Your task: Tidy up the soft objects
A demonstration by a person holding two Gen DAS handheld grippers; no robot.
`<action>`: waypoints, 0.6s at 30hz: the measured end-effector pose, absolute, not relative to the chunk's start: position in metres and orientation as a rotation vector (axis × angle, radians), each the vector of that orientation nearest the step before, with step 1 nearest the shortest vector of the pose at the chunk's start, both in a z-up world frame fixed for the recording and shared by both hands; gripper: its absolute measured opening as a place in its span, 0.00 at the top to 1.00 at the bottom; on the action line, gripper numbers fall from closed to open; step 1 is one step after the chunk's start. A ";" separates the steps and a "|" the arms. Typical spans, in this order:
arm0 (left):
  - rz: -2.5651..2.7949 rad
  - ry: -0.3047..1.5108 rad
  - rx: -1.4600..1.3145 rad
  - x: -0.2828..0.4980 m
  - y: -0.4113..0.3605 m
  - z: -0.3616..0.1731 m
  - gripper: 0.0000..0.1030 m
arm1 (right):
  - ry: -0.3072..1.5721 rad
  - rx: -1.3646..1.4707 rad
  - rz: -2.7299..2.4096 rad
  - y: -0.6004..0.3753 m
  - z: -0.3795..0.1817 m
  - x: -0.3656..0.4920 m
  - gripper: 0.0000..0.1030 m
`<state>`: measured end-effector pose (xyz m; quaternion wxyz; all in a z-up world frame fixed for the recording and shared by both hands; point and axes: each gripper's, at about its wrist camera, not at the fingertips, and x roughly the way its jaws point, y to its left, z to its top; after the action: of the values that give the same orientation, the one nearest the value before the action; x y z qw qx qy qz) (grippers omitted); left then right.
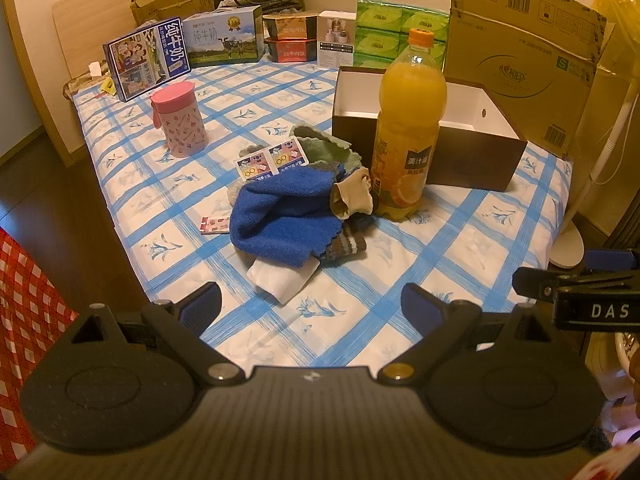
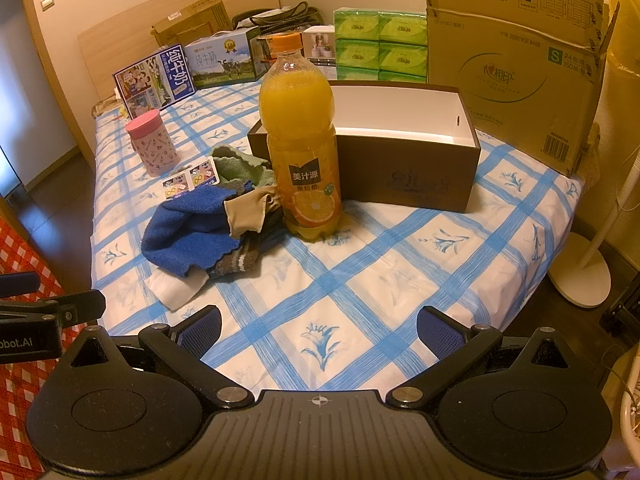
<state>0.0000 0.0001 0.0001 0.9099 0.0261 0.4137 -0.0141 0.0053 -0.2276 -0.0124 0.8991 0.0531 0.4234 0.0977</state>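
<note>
A heap of soft things lies mid-table: a blue fleece cloth (image 1: pixel 286 216) (image 2: pixel 192 228) on top, a green cloth (image 1: pixel 330 152) (image 2: pixel 240 168) behind it, a beige sock (image 1: pixel 354 196) (image 2: pixel 250 210), a brown striped sock (image 1: pixel 346 246) (image 2: pixel 236 262) and a white cloth (image 1: pixel 282 276) (image 2: pixel 176 288) underneath. An open brown box (image 1: pixel 476 160) (image 2: pixel 408 176) with a white inside stands behind, holding nothing I can see. My left gripper (image 1: pixel 310 306) is open near the table's front edge, short of the heap. My right gripper (image 2: pixel 318 330) is open too, right of the heap.
An orange juice bottle (image 1: pixel 410 128) (image 2: pixel 302 140) stands against the heap, in front of the box. A pink-lidded cup (image 1: pixel 180 120) (image 2: pixel 152 144), sticker sheets (image 1: pixel 272 160), milk cartons, green tissue packs (image 1: pixel 400 32) and a big cardboard box (image 1: pixel 524 52) stand around the checked tablecloth (image 2: pixel 360 280).
</note>
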 end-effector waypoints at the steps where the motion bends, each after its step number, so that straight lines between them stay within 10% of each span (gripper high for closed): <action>1: -0.029 0.853 0.054 0.000 0.000 0.000 0.07 | 0.876 0.110 0.203 -0.228 -0.012 0.005 0.00; 18: -0.029 0.852 0.054 0.000 0.000 0.000 0.07 | 0.877 0.111 0.203 -0.227 -0.013 0.008 0.00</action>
<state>-0.0001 0.0001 0.0001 0.9101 0.0261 0.4134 -0.0141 0.0078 -0.2267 -0.0128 0.8989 0.0534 0.4236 0.0981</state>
